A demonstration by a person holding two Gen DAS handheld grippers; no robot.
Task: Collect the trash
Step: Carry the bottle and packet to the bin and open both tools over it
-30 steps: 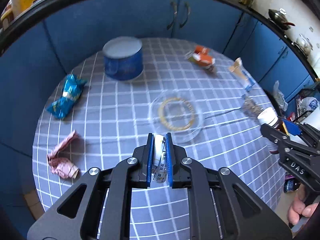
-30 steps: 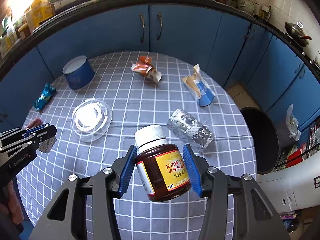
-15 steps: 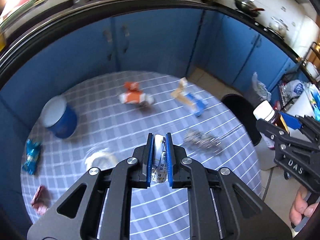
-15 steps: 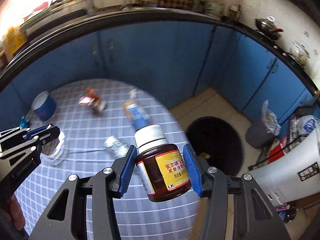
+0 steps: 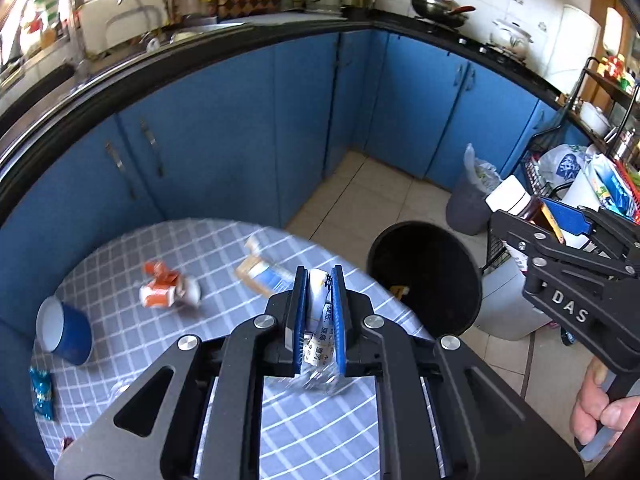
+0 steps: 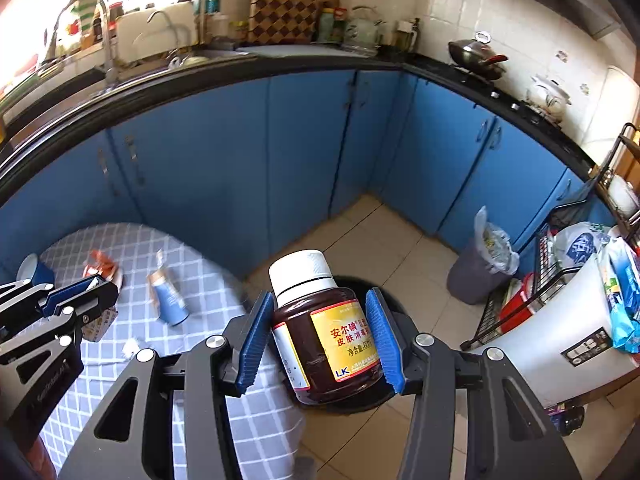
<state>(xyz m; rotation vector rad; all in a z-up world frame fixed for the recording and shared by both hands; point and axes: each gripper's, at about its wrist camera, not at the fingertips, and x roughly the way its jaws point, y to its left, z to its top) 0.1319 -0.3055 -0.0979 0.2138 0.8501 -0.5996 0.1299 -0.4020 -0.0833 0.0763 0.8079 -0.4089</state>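
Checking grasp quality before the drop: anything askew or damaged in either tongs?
Left tongs pinch a crumpled, flattened clear plastic wrapper; its lower end hangs loose below the pads. Right tongs hold the brown bottle tilted, white cap leaning left, lid on, no spill. Black bin stands just beyond.

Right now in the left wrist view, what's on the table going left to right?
Blue shiny wrapper → blue cup → orange-and-white carton → crushed blue-and-tan carton, all on the checked table.
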